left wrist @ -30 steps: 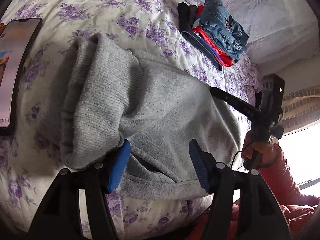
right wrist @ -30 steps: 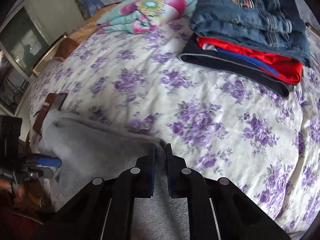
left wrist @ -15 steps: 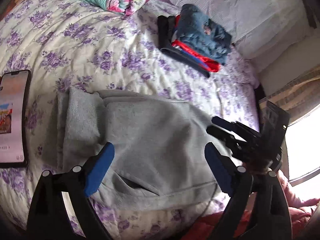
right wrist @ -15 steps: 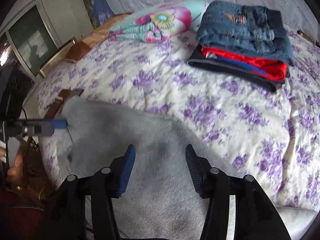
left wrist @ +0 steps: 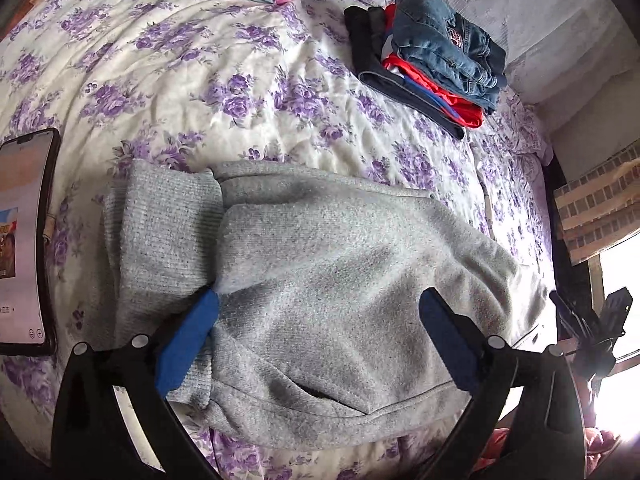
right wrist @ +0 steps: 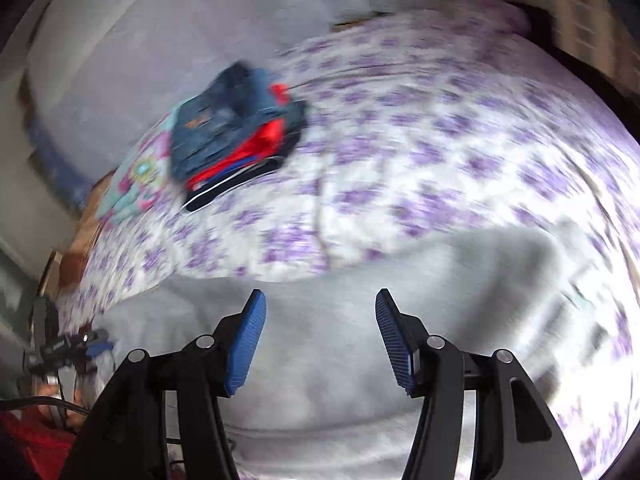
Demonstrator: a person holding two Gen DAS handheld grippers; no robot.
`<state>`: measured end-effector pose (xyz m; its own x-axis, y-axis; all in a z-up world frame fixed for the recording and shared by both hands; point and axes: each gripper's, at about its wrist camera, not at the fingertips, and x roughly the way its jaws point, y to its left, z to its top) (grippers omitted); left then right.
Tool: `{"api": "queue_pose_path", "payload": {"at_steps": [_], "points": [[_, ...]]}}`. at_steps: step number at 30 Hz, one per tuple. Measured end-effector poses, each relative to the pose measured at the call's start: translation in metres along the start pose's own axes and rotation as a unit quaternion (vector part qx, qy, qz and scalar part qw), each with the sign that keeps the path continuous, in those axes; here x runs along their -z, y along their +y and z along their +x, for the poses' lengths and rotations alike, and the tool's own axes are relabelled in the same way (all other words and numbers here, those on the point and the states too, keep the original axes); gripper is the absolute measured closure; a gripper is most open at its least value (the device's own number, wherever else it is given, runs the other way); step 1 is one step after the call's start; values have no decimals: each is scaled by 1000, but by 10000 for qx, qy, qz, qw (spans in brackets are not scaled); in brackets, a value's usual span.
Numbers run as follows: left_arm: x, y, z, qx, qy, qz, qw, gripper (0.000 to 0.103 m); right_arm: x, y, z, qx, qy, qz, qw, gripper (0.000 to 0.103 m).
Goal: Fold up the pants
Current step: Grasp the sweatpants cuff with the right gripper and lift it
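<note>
My left camera looks steeply down, close over the grey pants [left wrist: 320, 280] on the bed [left wrist: 200, 80]. My right camera, blurred, faces across them; both catch the folded stack [right wrist: 236, 132].

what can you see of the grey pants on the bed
The grey pants look like soft fleece with a ribbed knit band at their left end. They lie folded flat on the purple-flowered bedspread, a slit pocket showing near the front edge. No pad presses them: both grippers' jaws are opening above the cloth.
</note>
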<state>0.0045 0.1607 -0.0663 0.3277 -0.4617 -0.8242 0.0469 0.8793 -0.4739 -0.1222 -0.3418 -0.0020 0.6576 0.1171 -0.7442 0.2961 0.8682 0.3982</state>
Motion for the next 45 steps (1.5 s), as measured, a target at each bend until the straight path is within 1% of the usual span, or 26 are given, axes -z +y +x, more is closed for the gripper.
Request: {"api": "queue_pose_path", "payload": {"at_steps": [3,4,6,11,13,15,16,17,19,21,22,24,25,26,28,29,30,31,33,35,36,40,41,42,43,45], "points": [[2,-11,7,-286,-73,228,9993,5,21,-63,-19,497,21,916,9946,45],[3,-15,10,-438,-87,355,9984,5,26,-74,-17,507,60,1085,9928,44],[6,-27,19,-836,-62,730,9938,5,31,-85,-11,263,63,1359,9904,44],[19,-46,37,-1647,61,1624,9729,5,37,-98,11,12,-62,2025,9793,44],[22,-47,38,-1717,-1,1727,9699,4,33,-105,21,-3,-87,2204,9754,44],[23,-46,36,-1688,-37,1752,9699,4,27,-107,26,-188,-154,2351,9717,54],[22,-46,35,-1668,-26,1758,9702,4,22,-100,23,-137,-217,2198,9752,75],[22,-45,35,-1646,-1,1760,9705,4,15,-91,15,-72,-300,1909,9811,87],[21,-44,32,-1569,39,1735,9722,5,9,-71,-9,-17,-546,1376,9890,89],[19,-42,30,-1450,34,1649,9756,5,13,-63,-34,112,-692,1157,9908,89],[19,-41,28,-1402,13,1585,9774,5,20,-68,-38,177,-671,1240,9898,89],[18,-41,29,-1386,-19,1513,9787,5,40,-90,-23,417,-231,1546,9868,89],[19,-42,29,-1415,-24,1512,9783,4,53,-105,-10,538,59,1761,9829,88],[19,-43,31,-1470,-14,1541,9770,5,64,-119,1,429,287,2094,9765,88],[19,-45,33,-1568,89,1672,9733,5,75,-132,-8,-48,10,2767,9609,84],[18,-45,34,-1566,129,1719,9725,4,76,-135,-18,-243,-191,2946,9551,73],[19,-45,33,-1528,129,1713,9732,5,74,-135,-28,-306,-363,2960,9540,61],[18,-44,32,-1485,110,1683,9744,5,71,-133,-37,-206,-497,2870,9564,41],[18,-43,32,-1479,86,1629,9755,5,64,-131,-48,65,-656,2596,9635,40],[18,-44,32,-1528,73,1609,9750,5,58,-137,-43,290,-525,2548,9651,33],[18,-45,33,-1555,63,1615,9745,5,56,-142,-35,436,-399,2659,9622,30],[20,-46,34,-1631,43,1717,9716,4,55,-160,4,78,-408,3097,9499,28],[21,-46,34,-1632,45,1749,9710,4,53,-158,7,48,-560,3097,9492,39],[21,-46,34,-1634,44,1774,9705,5,48,-154,8,-107,-668,3030,9506,58],[22,-46,34,-1630,49,1785,9703,5,42,-147,5,-117,-726,2885,9546,73],[21,-46,32,-1588,56,1752,9716,5,26,-120,-19,65,-1154,2122,9704,77]]}}
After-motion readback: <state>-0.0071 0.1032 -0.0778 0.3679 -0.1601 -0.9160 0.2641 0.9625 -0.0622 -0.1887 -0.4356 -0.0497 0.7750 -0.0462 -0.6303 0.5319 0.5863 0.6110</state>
